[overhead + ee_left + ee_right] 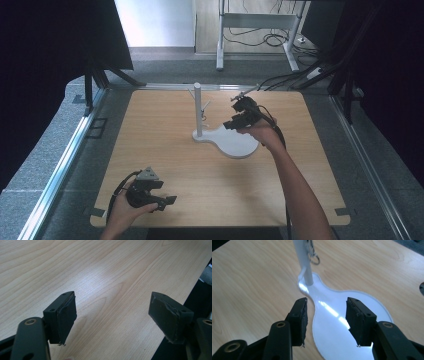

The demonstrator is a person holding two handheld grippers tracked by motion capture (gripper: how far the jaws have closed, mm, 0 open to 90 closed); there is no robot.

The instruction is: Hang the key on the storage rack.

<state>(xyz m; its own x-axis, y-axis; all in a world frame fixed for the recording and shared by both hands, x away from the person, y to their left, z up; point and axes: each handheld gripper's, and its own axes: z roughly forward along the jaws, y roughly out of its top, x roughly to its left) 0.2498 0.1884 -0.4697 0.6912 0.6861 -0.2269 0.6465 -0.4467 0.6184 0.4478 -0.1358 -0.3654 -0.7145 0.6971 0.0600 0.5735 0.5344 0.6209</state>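
Right gripper (327, 322), fingers apart and empty, hovers over white stand (235, 142) mid-surface, keyring (315, 259) hanging on its post; left gripper (150, 195) idle, fingers apart; next: likely withdraw clear.

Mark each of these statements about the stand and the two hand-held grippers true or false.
1. The white stand has an upright post. True.
2. The right hand-held gripper clamps the post. False: its jaws are open with nothing between them, over the stand's flat base.
3. A ring hangs by the post. True.
4. The left hand-held gripper holds a cup. False: its jaws are open over the bare table.
5. The stand lies on its side. False: it stands upright.
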